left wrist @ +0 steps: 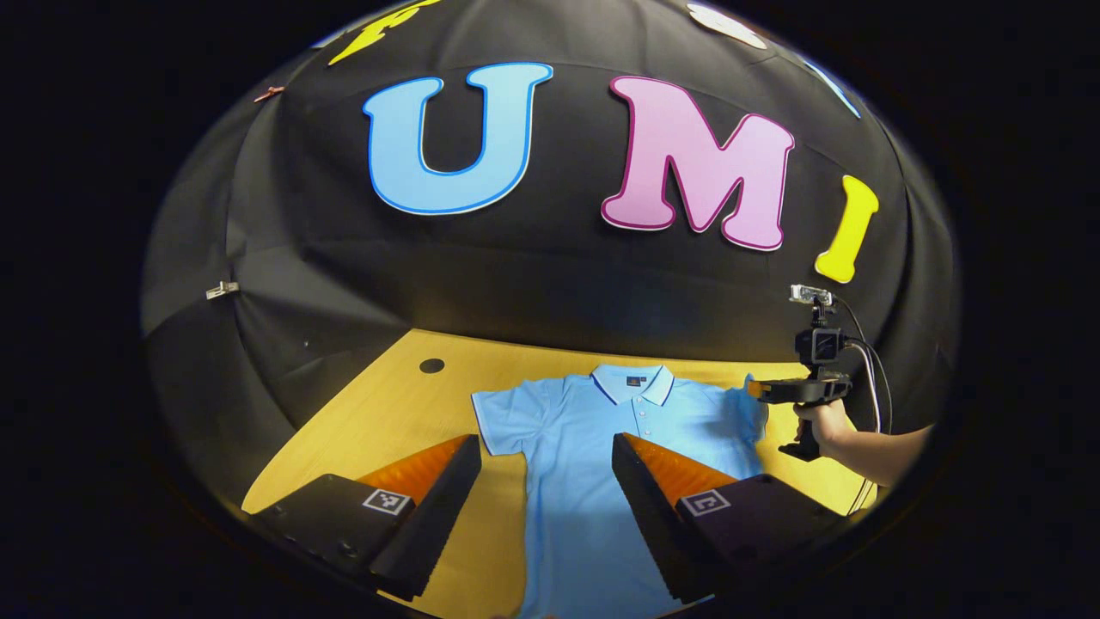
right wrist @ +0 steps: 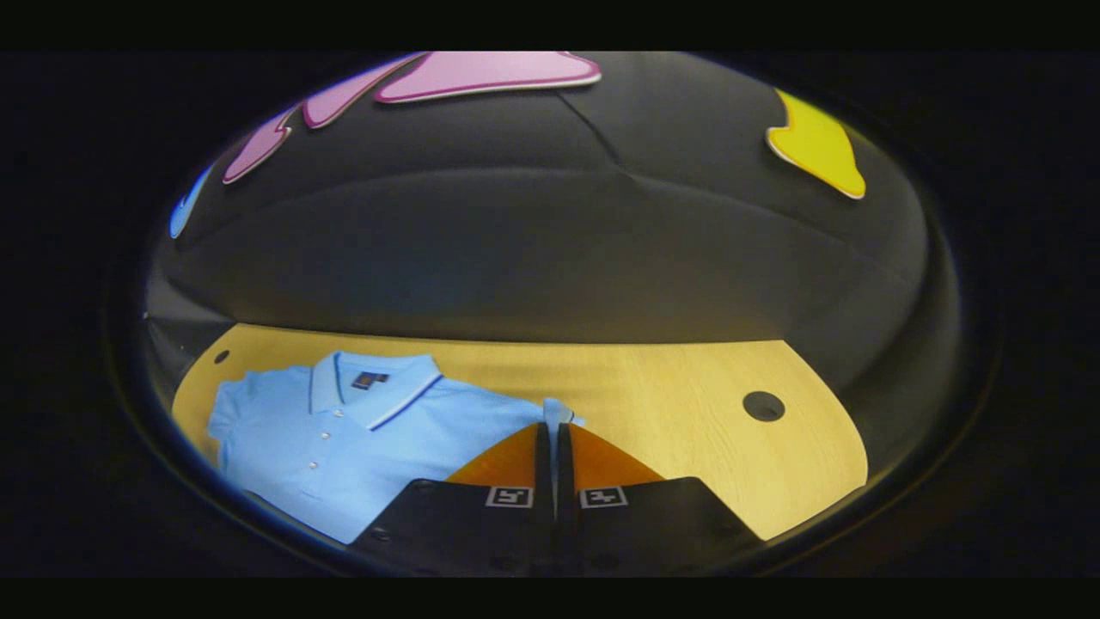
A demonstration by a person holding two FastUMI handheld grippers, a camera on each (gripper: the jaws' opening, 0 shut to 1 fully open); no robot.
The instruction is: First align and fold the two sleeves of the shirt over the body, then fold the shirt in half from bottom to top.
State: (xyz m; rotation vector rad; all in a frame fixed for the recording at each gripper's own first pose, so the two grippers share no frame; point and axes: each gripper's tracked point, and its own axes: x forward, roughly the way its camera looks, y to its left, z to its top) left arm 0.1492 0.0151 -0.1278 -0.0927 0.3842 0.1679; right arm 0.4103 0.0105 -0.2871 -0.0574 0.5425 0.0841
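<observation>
Pinching shirt point(right wrist: 344, 438) sleeve point(right wrist: 557, 413), right gripper point(right wrist: 554, 430) closed; left gripper point(left wrist: 546, 456) wide above body

You're working in a recording booth, a staged lab setup and not a home. Black cloth point(left wrist: 533, 284) drapes in folds behind and around you as the wall, held by clips point(left wrist: 222, 290). The wooden table point(right wrist: 687, 387) has round cable holes point(right wrist: 763, 406), and a cabled camera rig point(left wrist: 816, 344) sits on a handheld tool.
</observation>
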